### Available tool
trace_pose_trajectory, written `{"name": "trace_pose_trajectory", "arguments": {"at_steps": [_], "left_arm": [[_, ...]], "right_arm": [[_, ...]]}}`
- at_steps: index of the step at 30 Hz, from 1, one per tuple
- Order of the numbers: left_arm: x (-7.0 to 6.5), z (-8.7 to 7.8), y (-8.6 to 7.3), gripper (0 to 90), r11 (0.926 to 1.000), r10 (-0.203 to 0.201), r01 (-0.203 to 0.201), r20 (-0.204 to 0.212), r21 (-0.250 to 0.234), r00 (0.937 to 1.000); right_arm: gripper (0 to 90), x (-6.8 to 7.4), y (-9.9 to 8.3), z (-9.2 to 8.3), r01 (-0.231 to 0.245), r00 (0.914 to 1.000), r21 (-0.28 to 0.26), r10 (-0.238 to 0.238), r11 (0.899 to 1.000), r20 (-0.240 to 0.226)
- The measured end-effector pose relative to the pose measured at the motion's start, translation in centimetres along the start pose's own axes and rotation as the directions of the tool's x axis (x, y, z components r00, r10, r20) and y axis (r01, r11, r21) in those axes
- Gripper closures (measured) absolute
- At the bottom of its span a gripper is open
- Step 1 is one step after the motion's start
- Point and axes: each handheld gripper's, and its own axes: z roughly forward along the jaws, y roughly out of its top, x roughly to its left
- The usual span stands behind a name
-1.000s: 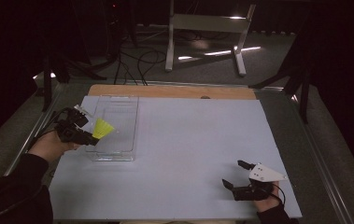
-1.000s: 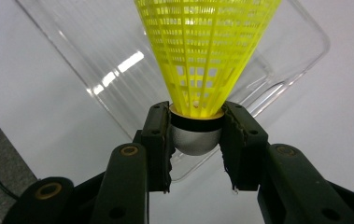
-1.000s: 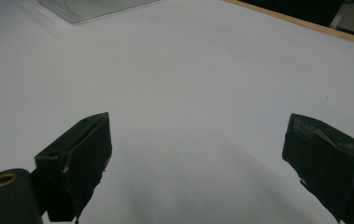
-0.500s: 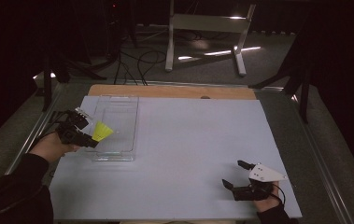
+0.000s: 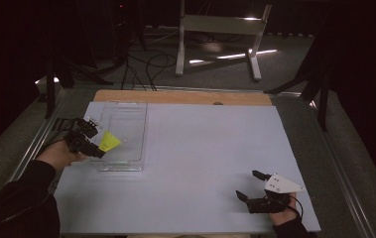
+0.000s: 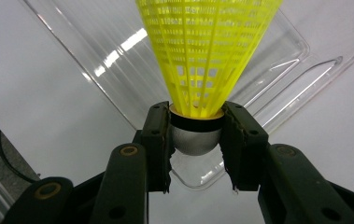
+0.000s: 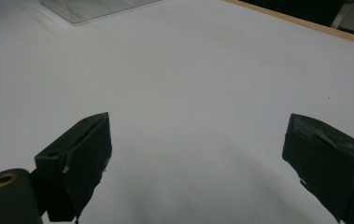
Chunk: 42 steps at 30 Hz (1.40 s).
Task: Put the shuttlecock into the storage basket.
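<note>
A yellow shuttlecock point(image 6: 207, 60) with a grey rounded cork is clamped at its base between the jaws of my left gripper point(image 6: 196, 140). In the high view that left gripper point(image 5: 96, 147) holds the shuttlecock point(image 5: 109, 141) over the near left part of a clear plastic tray point(image 5: 126, 114) on the white table sheet. My right gripper point(image 5: 249, 185) rests near the table's front right corner, jaws wide apart with nothing between them. In the right gripper view its two black fingers point(image 7: 79, 158) frame bare white sheet.
The white sheet point(image 5: 200, 148) covers most of the table, with a wooden strip point(image 5: 185, 96) along its far edge. A metal stand point(image 5: 220, 29) and cables lie on the dark floor beyond. A corner of the clear tray point(image 7: 90, 9) shows at the upper left of the right gripper view.
The left gripper and the shuttlecock have shifted slightly toward the tray's near end. The right gripper has stayed where it was.
</note>
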Motion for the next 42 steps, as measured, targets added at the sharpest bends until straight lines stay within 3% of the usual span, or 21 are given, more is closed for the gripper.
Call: {"name": "trace_pose_trajectory", "arguments": {"at_steps": [5, 11, 14, 19, 22, 25, 27, 35, 39, 42], "left_arm": [[-0.2, -0.1, 0.3, 64.4, 1.0, -0.005, 0.005, 0.004, 0.008, 1.0], [-0.3, -0.5, 0.6, 34.7, 0.999, -0.044, 0.044, -0.022, -0.004, 0.9988], [-0.4, -0.7, 0.7, 26.3, 0.9989, -0.046, 0.046, -0.027, -0.005, 0.9986], [-0.5, -1.0, 0.6, 23.2, 0.9988, -0.045, 0.045, -0.033, -0.018, 0.9984], [-0.5, -1.2, 0.6, 15.3, 0.999, -0.039, 0.039, 0.014, -0.023, 0.9992], [-0.6, -1.5, 0.6, 11.5, 0.9988, -0.031, 0.031, 0.02, -0.037, 0.9993], [-0.7, -1.7, 0.6, 0.0, 0.9988, -0.016, 0.018, 0.042, -0.045, 0.999], [-2.1, -2.5, 1.3, 0.1, 0.9944, 0.034, -0.03, 0.035, -0.101, 0.9988], [-2.7, -3.0, 1.5, 0.1, 0.9873, 0.088, -0.076, 0.083, -0.14, 0.9927], [-3.4, -3.3, 1.8, 0.0, 0.9828, 0.109, -0.096, 0.073, -0.158, 0.9914]], "right_arm": [[8.3, 0.0, 0.0, 0.0, -0.001, 1.0, -0.002, 0.001, 1.0, 0.001], [8.2, 0.0, 0.0, -0.1, -0.002, 1.0, -0.007, 0.002, 1.0, 0.001], [8.2, 0.0, 0.0, -0.1, -0.002, 1.0, -0.006, 0.002, 1.0, 0.001], [8.2, 0.0, 0.0, -0.1, -0.002, 1.0, -0.007, 0.002, 1.0, 0.004], [8.2, 0.0, 0.0, -0.1, -0.003, 1.0, -0.007, 0.003, 1.0, 0.004], [8.2, 0.0, 0.1, -0.1, -0.001, 1.0, -0.007, 0.001, 1.0, 0.005], [8.2, 0.0, 0.1, -0.1, -0.001, 1.0, -0.008, 0.001, 1.0, 0.004], [8.2, 0.0, 0.0, 0.0, -0.001, 1.0, -0.005, 0.001, 1.0, 0.004], [8.2, 0.0, 0.0, -0.1, -0.004, 1.0, -0.006, 0.004, 1.0, 0.005], [8.2, 0.0, 0.0, -0.1, -0.003, 1.0, -0.004, 0.003, 1.0, 0.004]]}}
